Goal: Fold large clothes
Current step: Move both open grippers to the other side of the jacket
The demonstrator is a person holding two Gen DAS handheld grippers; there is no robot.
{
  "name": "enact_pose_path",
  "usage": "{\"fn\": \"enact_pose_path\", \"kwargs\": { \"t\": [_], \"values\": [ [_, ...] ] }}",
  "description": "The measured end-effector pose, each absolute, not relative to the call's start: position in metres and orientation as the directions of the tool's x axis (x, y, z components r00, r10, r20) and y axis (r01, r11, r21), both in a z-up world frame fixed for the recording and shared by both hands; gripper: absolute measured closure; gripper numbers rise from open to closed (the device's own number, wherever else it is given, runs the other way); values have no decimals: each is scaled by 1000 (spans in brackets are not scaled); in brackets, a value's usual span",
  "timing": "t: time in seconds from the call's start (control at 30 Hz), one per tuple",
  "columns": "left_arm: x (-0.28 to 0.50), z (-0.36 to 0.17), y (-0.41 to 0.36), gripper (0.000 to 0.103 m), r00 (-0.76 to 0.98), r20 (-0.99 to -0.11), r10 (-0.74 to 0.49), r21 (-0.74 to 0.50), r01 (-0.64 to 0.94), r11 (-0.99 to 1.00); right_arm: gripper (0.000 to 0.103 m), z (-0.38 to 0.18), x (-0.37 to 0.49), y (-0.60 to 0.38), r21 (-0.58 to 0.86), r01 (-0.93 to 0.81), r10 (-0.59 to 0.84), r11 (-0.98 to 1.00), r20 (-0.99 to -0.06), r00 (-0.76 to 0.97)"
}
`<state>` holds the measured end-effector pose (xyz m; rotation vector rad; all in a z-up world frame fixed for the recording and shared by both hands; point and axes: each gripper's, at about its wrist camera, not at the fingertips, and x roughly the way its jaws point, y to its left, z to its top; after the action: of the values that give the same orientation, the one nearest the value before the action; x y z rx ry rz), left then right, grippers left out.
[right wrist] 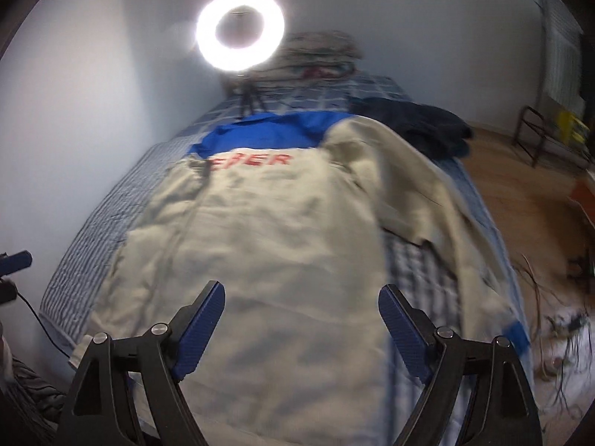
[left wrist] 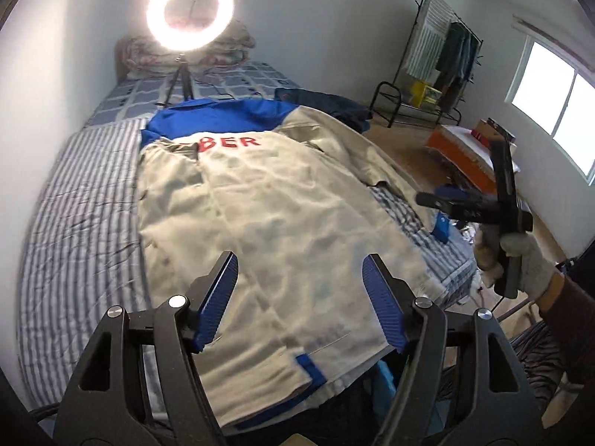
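Observation:
A large beige jacket (left wrist: 267, 204) (right wrist: 279, 241) with a blue yoke and red letters lies back-up along the striped bed (left wrist: 74, 204). Its right sleeve (right wrist: 446, 223) is spread out toward the bed's right edge, with a blue cuff near the edge. The left side looks folded in over the back. My left gripper (left wrist: 301, 260) hangs open above the hem with nothing between its blue pads. My right gripper (right wrist: 301, 290) is also open and empty above the jacket's lower part. In the left wrist view the right gripper (left wrist: 438, 208) shows at the right, held by a gloved hand (left wrist: 528, 260).
A lit ring light (left wrist: 190, 9) on a small tripod stands on the bed beyond the collar, with folded quilts behind it. A dark garment (left wrist: 334, 106) lies at the bed's right edge. A clothes rack (left wrist: 446, 55), an orange box (left wrist: 457, 152) and loose cables (right wrist: 557, 316) occupy the floor at right.

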<state>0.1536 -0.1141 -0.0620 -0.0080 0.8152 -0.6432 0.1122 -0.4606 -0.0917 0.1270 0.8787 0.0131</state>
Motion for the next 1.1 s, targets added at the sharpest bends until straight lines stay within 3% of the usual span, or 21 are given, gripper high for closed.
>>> {"fn": "enact_pose_path", "kwargs": {
  "t": [0.13,0.33,0.43,0.5,1.1],
  "values": [
    [168,-67,-122,31,497,-680,-539,-271,514,814,18,-105,93,-526,197,182,41,963,-780,625],
    [181,-86,-131,31,468,-703,-536,-296,492,818,31,-142,65,-623,348,436,15,830,-795,606],
    [181,-93,-138,31,462,-717,-521,-273,502,821,45,-154,62,-655,352,503,-17,789,-807,591],
    [182,-96,-143,31,458,-723,-517,-263,509,820,48,-157,67,-664,337,511,-34,790,-809,586],
    [214,-127,-144,31,423,-758,-497,-296,456,839,48,-202,172,-692,191,320,-8,928,-849,528]
  ]
}}
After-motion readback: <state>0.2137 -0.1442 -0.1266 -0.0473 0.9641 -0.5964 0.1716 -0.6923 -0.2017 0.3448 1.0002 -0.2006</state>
